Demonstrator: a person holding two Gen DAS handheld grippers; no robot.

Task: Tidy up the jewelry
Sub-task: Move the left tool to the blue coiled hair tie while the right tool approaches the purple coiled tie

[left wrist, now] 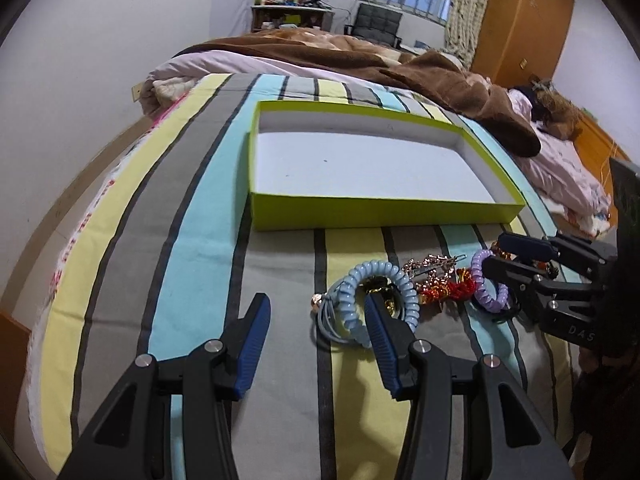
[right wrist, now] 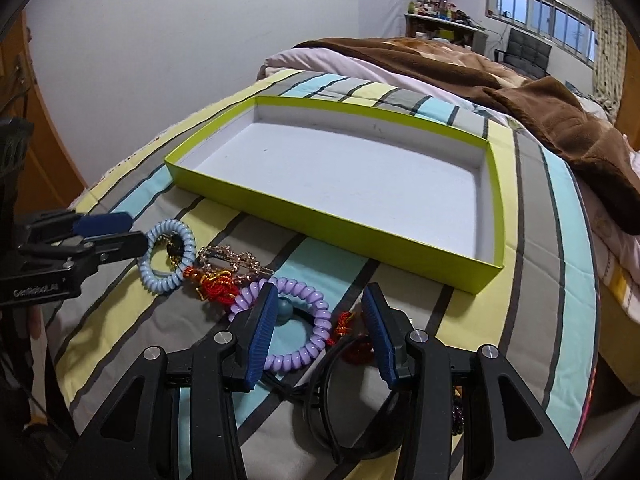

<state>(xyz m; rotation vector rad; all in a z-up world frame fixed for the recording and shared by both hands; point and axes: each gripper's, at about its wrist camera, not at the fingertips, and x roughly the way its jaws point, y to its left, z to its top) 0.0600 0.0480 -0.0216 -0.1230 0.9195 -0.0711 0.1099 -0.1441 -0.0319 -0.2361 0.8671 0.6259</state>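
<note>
In the left wrist view, the left gripper [left wrist: 314, 312] is occupying the lower centre of the frame with its jaws standing wide and holding nothing. Its right finger is overlapping the blue coil hair tie [left wrist: 374, 302], which is lying on the striped bedcover [left wrist: 192, 240]; whether the finger is touching the tie cannot be told. To the right of that tie, a gold hair clip [left wrist: 434, 266] and a red knotted cord [left wrist: 452, 292] are lying in one cluster, with the purple coil hair tie [left wrist: 486, 284] at its right end. The right gripper [left wrist: 502, 254] is entering from the right edge of the frame at that purple tie.

In the right wrist view, the right gripper is filling the lower centre, its jaws standing fairly wide and gripping nothing. The purple coil hair tie is lying between the two fingers, with the left finger overlapping its left side. A black hairband [right wrist: 332, 368] is lying below it, between the fingers.

The green tray [left wrist: 360, 212] is resting open on the bedcover in the middle of both frames, just beyond the jewelry. A brown blanket [left wrist: 460, 80] is lying at upper right.
</note>
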